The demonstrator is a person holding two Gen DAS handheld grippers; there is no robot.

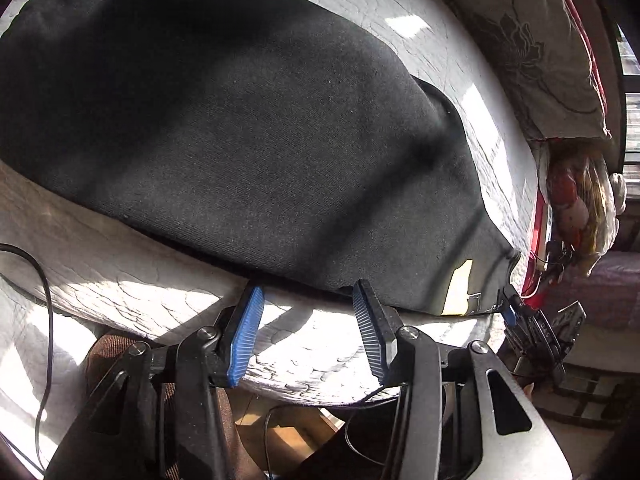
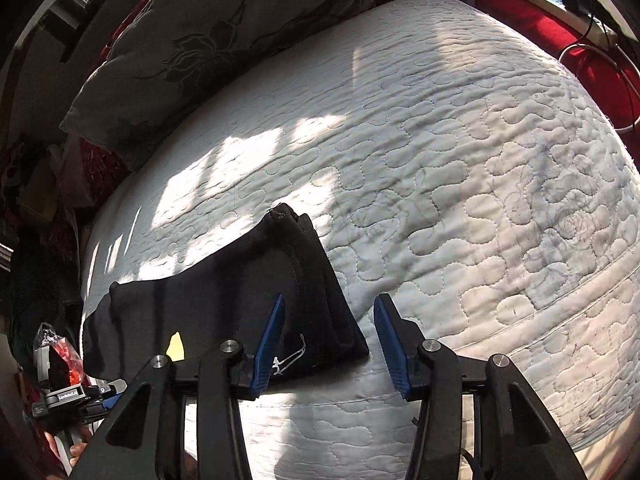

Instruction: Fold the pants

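Observation:
Black pants (image 1: 240, 128) lie spread flat on a white quilted mattress (image 1: 120, 280). My left gripper (image 1: 307, 300) is open just off their near edge, and its blue pads (image 1: 244, 336) hold nothing. In the right wrist view the folded end of the pants (image 2: 224, 300) shows a white logo (image 2: 289, 360) and a yellow tag (image 2: 176, 346). My right gripper (image 2: 330, 318) is open over that end's near right corner. Its left pad overlaps the cloth, its right pad hangs over bare mattress (image 2: 460, 200), and neither presses on the pants. The right gripper (image 1: 510, 314) also shows at the pants' far right corner.
A grey flowered pillow (image 2: 192, 40) lies along the mattress's far left side. A power strip (image 2: 560, 0) and cables sit on red cloth at the back right. A black cable (image 1: 46, 280) hangs over the near edge. A brown trouser leg (image 1: 108, 360) stands below it.

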